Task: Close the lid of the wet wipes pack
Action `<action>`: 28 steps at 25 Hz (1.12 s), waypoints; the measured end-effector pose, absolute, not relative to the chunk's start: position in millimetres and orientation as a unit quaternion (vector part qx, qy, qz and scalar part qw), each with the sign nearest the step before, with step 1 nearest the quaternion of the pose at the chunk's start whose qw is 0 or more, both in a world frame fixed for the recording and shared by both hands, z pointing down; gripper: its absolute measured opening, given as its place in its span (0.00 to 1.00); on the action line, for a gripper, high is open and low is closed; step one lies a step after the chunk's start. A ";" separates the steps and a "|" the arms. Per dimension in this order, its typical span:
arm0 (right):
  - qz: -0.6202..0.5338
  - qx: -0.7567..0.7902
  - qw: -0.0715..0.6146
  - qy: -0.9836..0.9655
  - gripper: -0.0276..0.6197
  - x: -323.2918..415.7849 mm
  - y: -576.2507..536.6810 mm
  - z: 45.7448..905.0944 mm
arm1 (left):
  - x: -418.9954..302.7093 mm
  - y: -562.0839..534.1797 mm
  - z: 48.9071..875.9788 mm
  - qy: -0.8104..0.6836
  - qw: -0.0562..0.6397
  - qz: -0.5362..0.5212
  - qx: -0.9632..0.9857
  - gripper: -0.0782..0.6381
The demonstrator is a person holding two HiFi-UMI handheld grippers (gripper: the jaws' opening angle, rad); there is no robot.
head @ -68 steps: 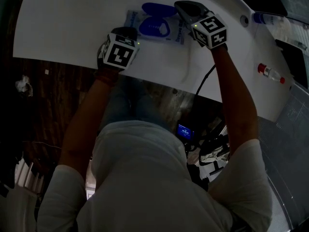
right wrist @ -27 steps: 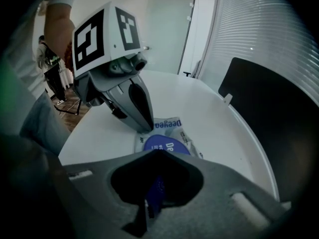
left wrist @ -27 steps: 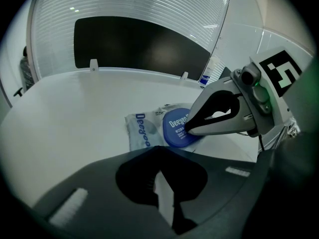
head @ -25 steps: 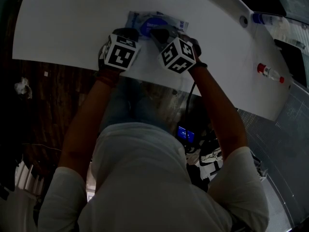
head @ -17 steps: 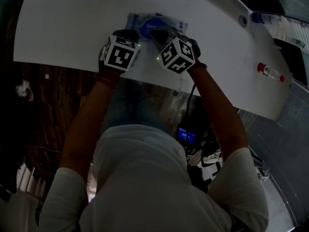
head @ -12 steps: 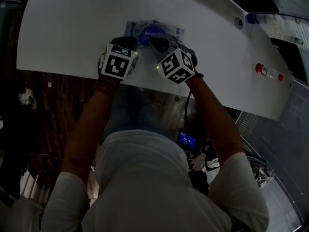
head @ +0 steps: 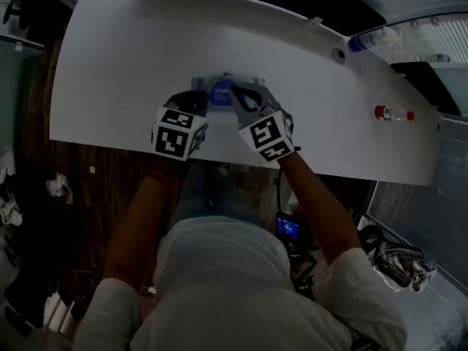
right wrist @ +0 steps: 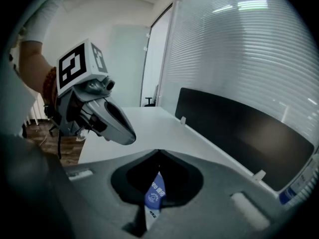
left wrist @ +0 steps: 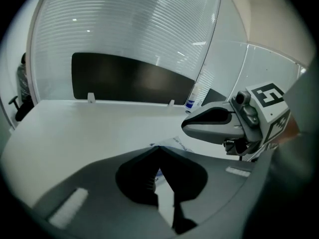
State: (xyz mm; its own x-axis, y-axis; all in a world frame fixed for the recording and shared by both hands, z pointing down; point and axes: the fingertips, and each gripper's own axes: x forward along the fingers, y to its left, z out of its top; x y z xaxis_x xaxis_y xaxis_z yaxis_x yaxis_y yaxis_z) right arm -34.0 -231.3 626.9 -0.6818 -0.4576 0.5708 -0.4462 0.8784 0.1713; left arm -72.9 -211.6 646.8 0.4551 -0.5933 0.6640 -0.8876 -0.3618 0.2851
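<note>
The wet wipes pack (head: 219,86) lies flat on the white table (head: 124,50), its blue lid (head: 218,92) down on the pack's top. My left gripper (head: 200,99) is shut, with its tip at the pack's left near corner. Also shut, my right gripper (head: 236,91) has its tip over the lid's right side. In the left gripper view the shut left gripper (left wrist: 158,148) points over the pack (left wrist: 180,142), and the right gripper's body hangs just to the right. Under the right gripper (right wrist: 158,154) in its own view, the blue lid (right wrist: 154,193) shows through the gap.
A blue-capped bottle (head: 363,42) lies at the table's far right edge, and a small red-capped bottle (head: 393,113) lies further right. A dark panel (left wrist: 129,81) stands along the far edge. The table's near edge is just behind both grippers.
The lid stood open 2.7 s ago with the right gripper beside the pack. That gripper moved left over the pack, and the lid now lies flat. The head view has pulled back.
</note>
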 end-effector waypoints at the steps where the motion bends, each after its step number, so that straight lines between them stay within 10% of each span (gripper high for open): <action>1: -0.003 0.258 0.303 -0.917 0.04 -31.7 -234.2 617.9 | -71.1 -213.6 634.8 -0.469 0.311 0.224 0.796 0.11; 28: -0.021 0.322 0.049 -0.945 0.04 -21.6 -127.4 309.9 | -32.5 -151.0 328.5 -0.475 0.108 0.001 0.873 0.11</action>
